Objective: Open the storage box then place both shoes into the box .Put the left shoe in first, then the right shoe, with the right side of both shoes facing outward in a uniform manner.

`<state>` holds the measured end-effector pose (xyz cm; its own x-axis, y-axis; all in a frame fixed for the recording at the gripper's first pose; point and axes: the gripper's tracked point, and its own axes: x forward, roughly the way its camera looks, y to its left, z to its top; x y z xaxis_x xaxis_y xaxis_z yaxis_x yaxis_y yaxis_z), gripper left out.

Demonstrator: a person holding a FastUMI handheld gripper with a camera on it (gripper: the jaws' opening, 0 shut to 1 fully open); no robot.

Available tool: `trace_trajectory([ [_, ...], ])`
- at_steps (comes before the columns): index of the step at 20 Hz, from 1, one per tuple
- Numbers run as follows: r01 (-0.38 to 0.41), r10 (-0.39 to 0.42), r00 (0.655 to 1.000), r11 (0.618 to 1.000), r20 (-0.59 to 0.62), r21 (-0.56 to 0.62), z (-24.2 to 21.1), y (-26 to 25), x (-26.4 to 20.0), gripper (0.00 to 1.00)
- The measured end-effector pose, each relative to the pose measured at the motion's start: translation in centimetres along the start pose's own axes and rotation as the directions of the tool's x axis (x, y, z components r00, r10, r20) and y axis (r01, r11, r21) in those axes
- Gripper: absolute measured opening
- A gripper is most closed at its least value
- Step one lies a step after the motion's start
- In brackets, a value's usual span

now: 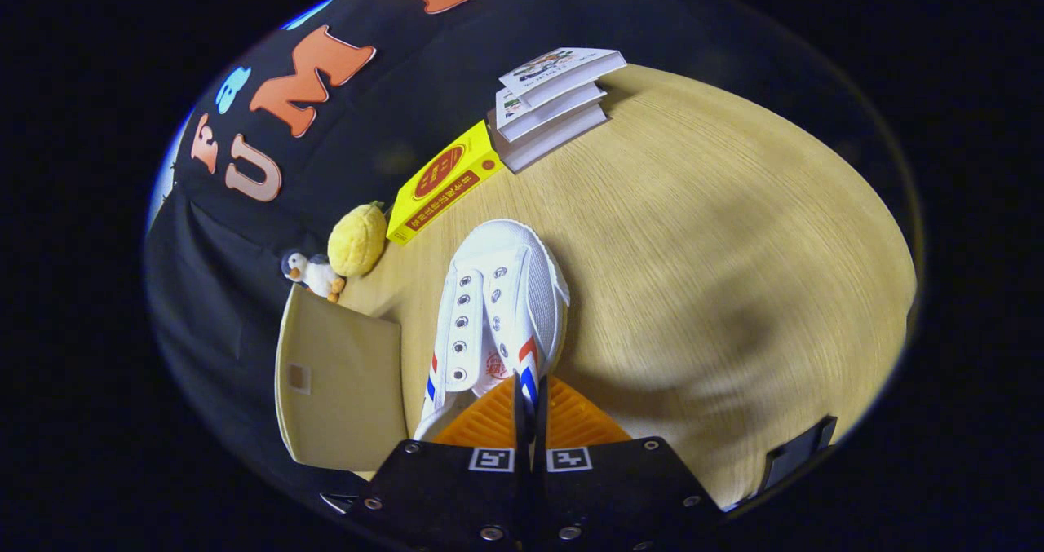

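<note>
white shoe, centre of frame: held at the heel collar by the gripper, fingers pinched nearly together on the collar's rim, long axis running straight ahead from the fingers with the toe pointing away toward the yellow box and stacked books. storage box, lower left of frame: just beside the shoe's left flank on the wooden table, so the coming move likely calls for a leftward carry.

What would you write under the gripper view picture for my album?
The gripper, fingers pinched on the side wall of a white shoe, holds it over the wooden table.
</note>
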<state>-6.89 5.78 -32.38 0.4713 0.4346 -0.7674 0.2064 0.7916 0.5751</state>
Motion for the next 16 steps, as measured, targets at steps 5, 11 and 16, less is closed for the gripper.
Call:
trace_trajectory([
  [5, -0.071, 0.07, 0.996, 0.997, 0.059, 0.012, 1.0, 5.5, -3.4, 0.0],
  [11, -0.131, 0.132, 0.984, 0.991, 0.118, -0.016, 1.1, 13.6, -6.9, 0.0],
  [16, -0.149, 0.157, 0.979, 0.987, 0.13, -0.063, -0.3, 20.6, -7.9, 0.0],
])
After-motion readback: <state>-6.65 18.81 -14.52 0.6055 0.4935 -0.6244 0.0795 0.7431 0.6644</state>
